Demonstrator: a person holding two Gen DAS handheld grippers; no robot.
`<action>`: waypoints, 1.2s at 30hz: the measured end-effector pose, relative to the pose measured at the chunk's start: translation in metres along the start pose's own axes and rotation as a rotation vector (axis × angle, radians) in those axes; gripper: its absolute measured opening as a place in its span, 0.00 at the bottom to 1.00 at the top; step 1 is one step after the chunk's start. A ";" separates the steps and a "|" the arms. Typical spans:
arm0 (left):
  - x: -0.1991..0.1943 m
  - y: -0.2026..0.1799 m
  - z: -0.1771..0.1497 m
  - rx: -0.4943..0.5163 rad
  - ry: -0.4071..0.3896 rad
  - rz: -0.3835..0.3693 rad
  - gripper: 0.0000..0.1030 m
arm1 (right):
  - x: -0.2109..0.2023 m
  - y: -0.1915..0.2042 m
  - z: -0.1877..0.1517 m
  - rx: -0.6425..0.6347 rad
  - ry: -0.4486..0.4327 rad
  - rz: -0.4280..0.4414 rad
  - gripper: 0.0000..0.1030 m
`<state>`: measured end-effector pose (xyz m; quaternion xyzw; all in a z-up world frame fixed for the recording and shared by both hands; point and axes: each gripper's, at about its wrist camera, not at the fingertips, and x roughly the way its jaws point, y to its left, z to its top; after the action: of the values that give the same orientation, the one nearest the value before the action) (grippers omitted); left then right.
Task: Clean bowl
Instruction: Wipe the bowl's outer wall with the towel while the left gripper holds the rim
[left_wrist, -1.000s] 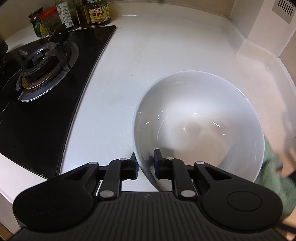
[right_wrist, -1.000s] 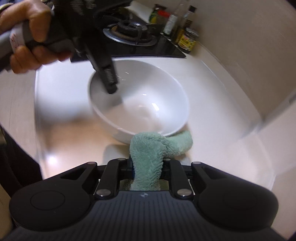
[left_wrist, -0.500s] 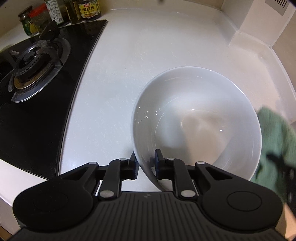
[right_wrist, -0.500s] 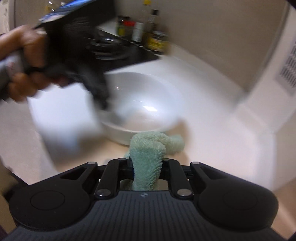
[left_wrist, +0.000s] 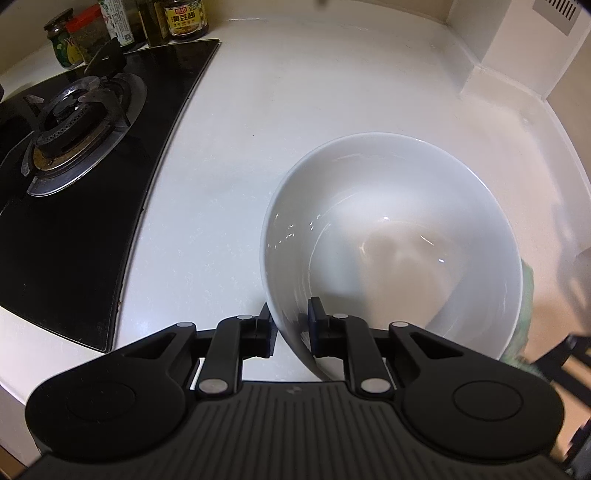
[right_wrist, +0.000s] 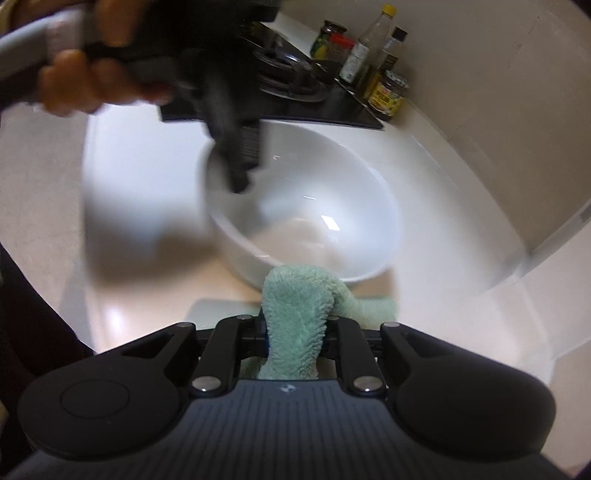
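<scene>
Two close wrist views from opposite sides of the shared bowl (left_wrist: 391, 236) (right_wrist: 314, 206), both angled down.

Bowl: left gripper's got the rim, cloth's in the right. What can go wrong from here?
1. The left gripper pinches only the rim of the white bowl; glossy ceramic could slip or tip under wiping.
2. The green cloth in the right gripper trails a loose tail that may snag under the bowl.
</scene>
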<state>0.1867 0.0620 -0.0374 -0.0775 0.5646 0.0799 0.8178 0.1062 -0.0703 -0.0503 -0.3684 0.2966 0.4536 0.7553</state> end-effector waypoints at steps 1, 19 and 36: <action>0.000 0.000 0.000 0.001 0.000 0.001 0.18 | 0.001 0.008 0.002 0.021 -0.002 -0.003 0.11; 0.003 0.010 0.009 0.025 0.062 -0.076 0.20 | 0.002 0.040 0.032 0.158 -0.276 0.059 0.07; 0.005 0.025 0.012 0.003 0.110 -0.108 0.13 | 0.009 -0.041 -0.024 0.236 -0.130 -0.128 0.08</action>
<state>0.1934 0.0896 -0.0386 -0.1111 0.6036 0.0304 0.7890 0.1447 -0.0990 -0.0585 -0.2653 0.2743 0.3895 0.8382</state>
